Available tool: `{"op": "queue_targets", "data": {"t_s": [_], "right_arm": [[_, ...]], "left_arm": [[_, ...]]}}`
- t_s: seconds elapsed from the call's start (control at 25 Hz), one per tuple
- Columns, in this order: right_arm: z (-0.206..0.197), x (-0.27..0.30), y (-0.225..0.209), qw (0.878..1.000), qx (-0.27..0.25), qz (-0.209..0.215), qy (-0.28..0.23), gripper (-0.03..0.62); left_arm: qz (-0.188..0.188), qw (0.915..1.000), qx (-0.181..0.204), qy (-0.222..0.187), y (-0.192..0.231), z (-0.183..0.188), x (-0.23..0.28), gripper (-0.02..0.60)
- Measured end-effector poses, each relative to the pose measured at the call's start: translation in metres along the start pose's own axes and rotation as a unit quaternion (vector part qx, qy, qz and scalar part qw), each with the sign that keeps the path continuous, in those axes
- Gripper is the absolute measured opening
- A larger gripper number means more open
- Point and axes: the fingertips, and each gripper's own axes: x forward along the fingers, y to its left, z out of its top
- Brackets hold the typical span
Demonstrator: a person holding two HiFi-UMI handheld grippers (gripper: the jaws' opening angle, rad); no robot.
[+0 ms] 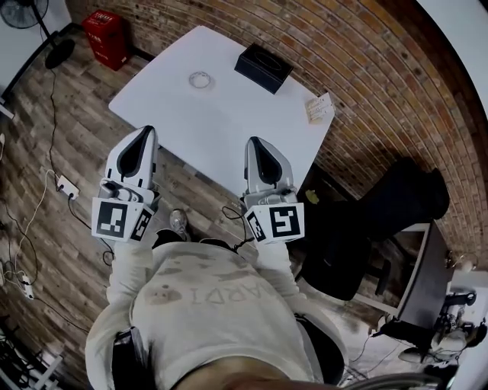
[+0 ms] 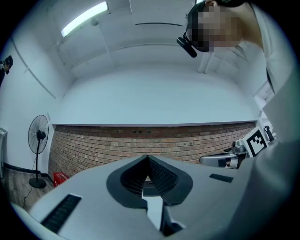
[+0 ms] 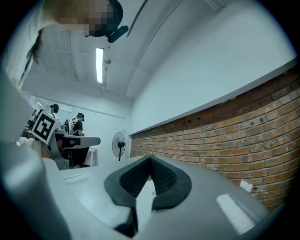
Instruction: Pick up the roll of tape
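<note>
The roll of tape is a small clear ring lying flat on the white table, toward its far side. Both grippers are held at the table's near edge, well short of the tape, and point forward almost level. My left gripper sits over the near left edge with its jaws closed tip to tip and nothing between them. My right gripper is over the near right part of the table, also shut and empty. Neither gripper view shows the tape.
A black box stands at the table's far edge and a small printed pack at its right corner. On the wood floor are a red crate, a fan, a power strip and cables. A black chair is to the right.
</note>
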Motion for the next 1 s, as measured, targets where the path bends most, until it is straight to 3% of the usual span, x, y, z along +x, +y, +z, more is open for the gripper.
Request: {"op": "queue_targets", "data": {"t_s": [0.6,1.0], "right_arm": [[-0.012,0.107,0.014,1.0,0.003,-0.027,-0.002,0.011],[-0.018,0.134,0.024,0.999,-0.005,-0.047,0.008,0.011]], "left_arm": [[-0.033,0.9994,-0.006,-0.013,0.098,-0.003,0.054,0.006],[-0.044,0.9988,-0.011,-0.019,0.138,-0.011,0.065,0.006]]}}
